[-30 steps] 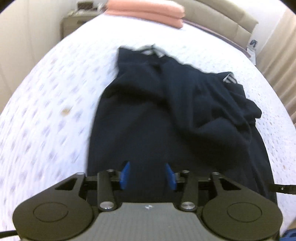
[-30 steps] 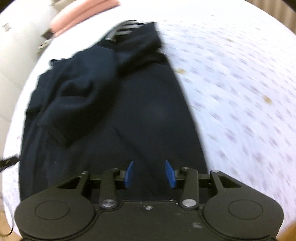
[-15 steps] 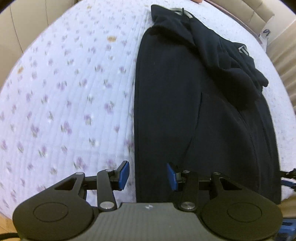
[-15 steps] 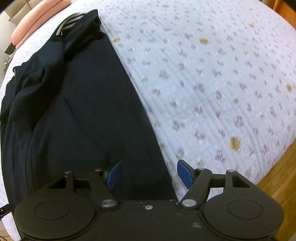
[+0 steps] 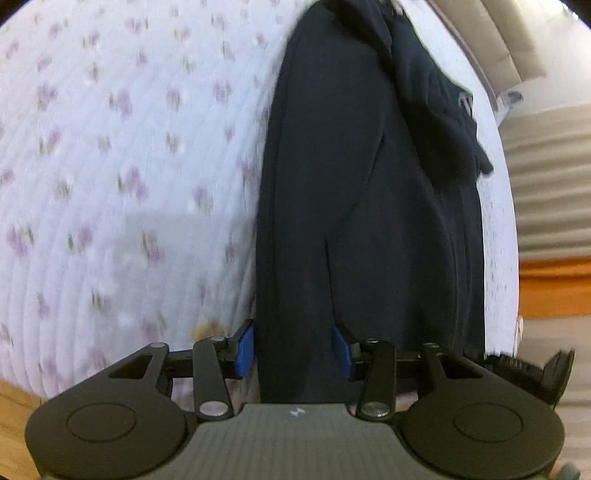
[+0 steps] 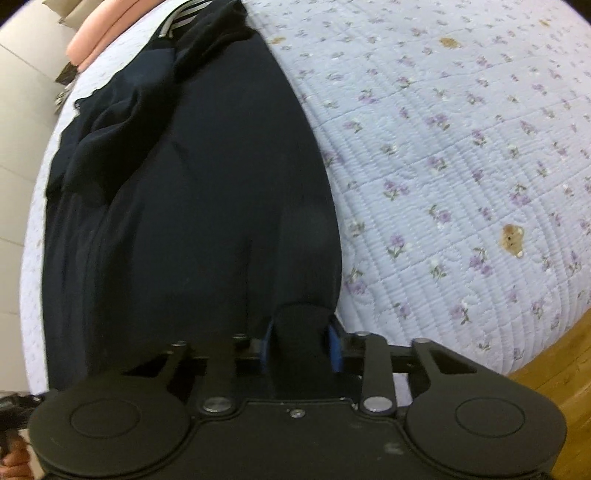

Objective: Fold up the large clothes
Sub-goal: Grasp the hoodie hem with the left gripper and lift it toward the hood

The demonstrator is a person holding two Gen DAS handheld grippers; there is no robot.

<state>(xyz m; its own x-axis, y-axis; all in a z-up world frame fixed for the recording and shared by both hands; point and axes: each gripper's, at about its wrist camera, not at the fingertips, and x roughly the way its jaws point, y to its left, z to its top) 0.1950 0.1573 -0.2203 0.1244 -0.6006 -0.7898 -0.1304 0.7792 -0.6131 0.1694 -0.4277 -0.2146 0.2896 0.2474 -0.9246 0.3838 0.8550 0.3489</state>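
A large dark navy garment [image 5: 362,192] lies lengthwise on a bed quilt, its sleeves bunched over its far part; it also shows in the right wrist view [image 6: 192,199]. My left gripper [image 5: 293,349] stands open at the near hem's left corner, with the cloth edge between its blue pads. My right gripper [image 6: 300,345] is closed down on a fold of the hem at the garment's near right corner. The striped collar [image 6: 184,14] lies at the far end.
The quilt [image 6: 461,155] is pale blue with small purple flowers and runs wide on both sides. Pink pillows [image 6: 99,37] lie at the head. The wooden bed frame [image 6: 546,373] edges the near side. The other gripper's tip [image 5: 554,369] shows at lower right.
Both grippers have dropped and come in to the near hem corners. The right gripper's jaws have narrowed from wide open onto the cloth. The left stays open.
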